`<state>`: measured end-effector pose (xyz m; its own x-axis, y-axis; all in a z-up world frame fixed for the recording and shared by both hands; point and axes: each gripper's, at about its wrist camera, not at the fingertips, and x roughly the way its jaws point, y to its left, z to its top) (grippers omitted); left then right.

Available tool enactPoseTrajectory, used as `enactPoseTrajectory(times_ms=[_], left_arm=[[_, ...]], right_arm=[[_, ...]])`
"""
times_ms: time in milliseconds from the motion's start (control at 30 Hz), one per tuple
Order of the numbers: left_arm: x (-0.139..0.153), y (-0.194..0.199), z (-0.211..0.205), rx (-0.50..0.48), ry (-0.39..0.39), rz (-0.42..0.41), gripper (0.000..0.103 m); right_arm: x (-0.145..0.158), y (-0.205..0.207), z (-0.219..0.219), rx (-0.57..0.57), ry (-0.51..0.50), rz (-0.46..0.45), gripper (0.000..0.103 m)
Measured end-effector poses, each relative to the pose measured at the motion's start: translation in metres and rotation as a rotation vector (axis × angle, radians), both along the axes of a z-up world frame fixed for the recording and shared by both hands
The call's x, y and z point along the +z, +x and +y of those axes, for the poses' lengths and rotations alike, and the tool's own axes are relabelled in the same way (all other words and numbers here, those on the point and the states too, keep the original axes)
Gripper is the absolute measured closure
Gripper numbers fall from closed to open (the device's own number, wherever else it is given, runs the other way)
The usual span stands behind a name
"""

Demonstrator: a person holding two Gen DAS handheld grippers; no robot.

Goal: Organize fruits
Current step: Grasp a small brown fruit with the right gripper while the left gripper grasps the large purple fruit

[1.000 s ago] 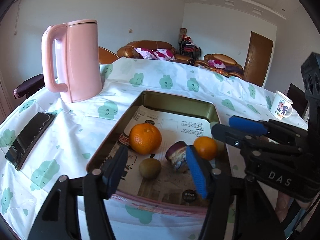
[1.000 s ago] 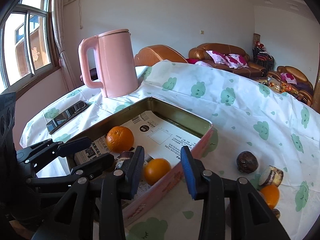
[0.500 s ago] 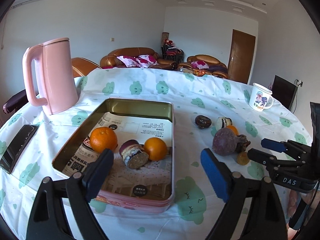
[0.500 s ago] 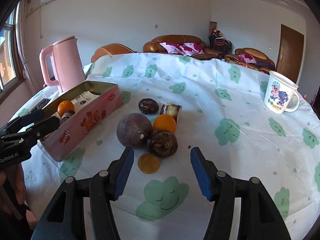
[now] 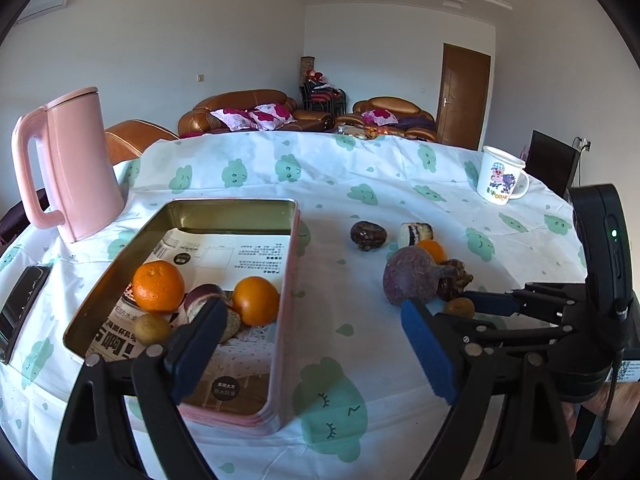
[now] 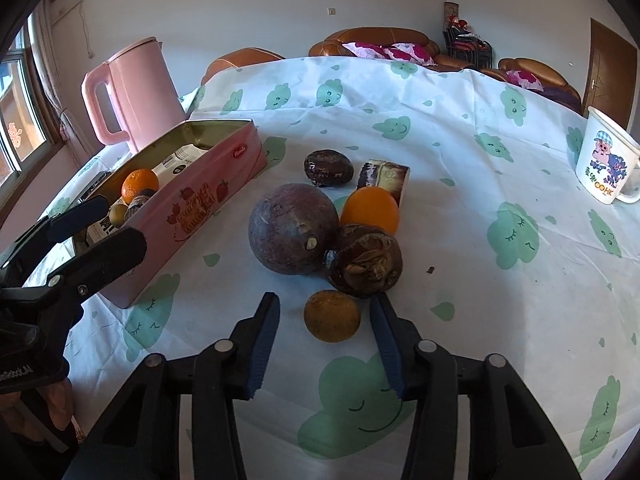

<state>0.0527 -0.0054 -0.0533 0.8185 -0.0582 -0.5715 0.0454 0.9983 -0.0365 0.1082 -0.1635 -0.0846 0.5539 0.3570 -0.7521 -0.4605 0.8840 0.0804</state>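
A pink tin box (image 5: 284, 360) (image 6: 208, 204) lined with newspaper holds two oranges (image 5: 158, 286), a kiwi (image 5: 152, 328) and a cut purple piece (image 5: 206, 300). Loose on the tablecloth lie a big purple round fruit (image 6: 292, 234), a brown fruit (image 6: 366, 266), an orange (image 6: 372, 210), a small yellow-brown fruit (image 6: 332, 316), a dark fruit (image 6: 328, 166) and a cut slice (image 6: 384, 176). My right gripper (image 6: 326, 340) is open, its fingers either side of the small yellow-brown fruit. My left gripper (image 5: 316, 344) is open and empty over the box's near right corner.
A pink kettle (image 5: 68, 168) stands left of the box. A phone (image 5: 20, 312) lies at the table's left edge. A white cartoon mug (image 6: 608, 164) stands at the far right. Sofas and a door are behind the table.
My right gripper has swung from the box to the loose fruit pile and closed in around the small yellow-brown fruit. My left gripper has pulled back from the box and opened wide.
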Motion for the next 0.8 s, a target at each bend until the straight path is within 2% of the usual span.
enactPoseTrajectory(times_ms=[33,167,300,433,533,733,767,800], left_arm=[[0.001,0.001,-0.002,-0.008,0.005,-0.001,0.012],[0.002,0.008,-0.011,-0.033,0.018,0.005,0.012],[0.0,0.019,-0.026,-0.081,0.018,0.033,0.012],[-0.004,0.032,-0.044,-0.132,0.01,0.071,0.013],[-0.009,0.042,-0.059,-0.164,0.051,0.106,0.013],[-0.018,0.066,-0.064,-0.203,0.0,0.186,0.032],[-0.02,0.069,-0.063,-0.214,-0.023,0.198,0.039],[-0.021,0.071,-0.062,-0.217,-0.037,0.208,0.053]], right_arm=[[0.001,-0.002,-0.001,0.002,0.002,-0.009,0.074],[0.008,-0.015,-0.017,-0.028,0.03,-0.076,0.074],[0.018,-0.014,-0.044,-0.109,0.061,-0.12,0.074],[0.017,-0.005,-0.066,-0.156,0.112,-0.096,0.074],[0.018,-0.005,-0.068,-0.16,0.115,-0.099,0.074],[0.014,-0.004,-0.067,-0.138,0.123,-0.076,0.074],[0.014,-0.004,-0.067,-0.131,0.127,-0.077,0.074],[0.014,-0.005,-0.068,-0.126,0.135,-0.078,0.074]])
